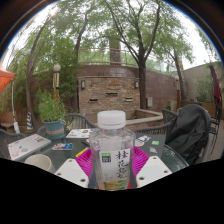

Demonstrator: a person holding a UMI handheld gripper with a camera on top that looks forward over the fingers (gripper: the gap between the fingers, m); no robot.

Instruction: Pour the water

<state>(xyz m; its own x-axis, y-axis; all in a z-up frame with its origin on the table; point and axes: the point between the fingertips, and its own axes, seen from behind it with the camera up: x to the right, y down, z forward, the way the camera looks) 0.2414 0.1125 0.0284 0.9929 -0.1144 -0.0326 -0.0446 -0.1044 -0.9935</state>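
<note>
1. A garden courtyard fills the view: tall trees (130,25) overhead and a brick wall (110,90) with a stepped centre section beyond the seating area.
2. The bench (75,147) is a dark, glass-like round top lying just ahead of the gripper (112,172) and carrying everything near at hand.
3. A dark chair (190,125) with something draped over it stands at the bench's right side, well apart from the bottle.
4. A potted plant (50,112) with green leaves stands on the far left of the bench; near it lie a booklet (27,146) and some flat papers (80,133).
5. The bottle (112,150) is clear plastic with a white cap and a green label printed in characters that are too small to read. It stands upright between the fingers, closest of all things.
6. The fingers are drawn in on the bottle: the pink pads (83,163) lie against its label on both sides, so they seem to pinch it, though its base is hidden and I cannot tell if it rests on the bench.
7. A pale cup rim (38,160) shows left of the left finger.
</note>
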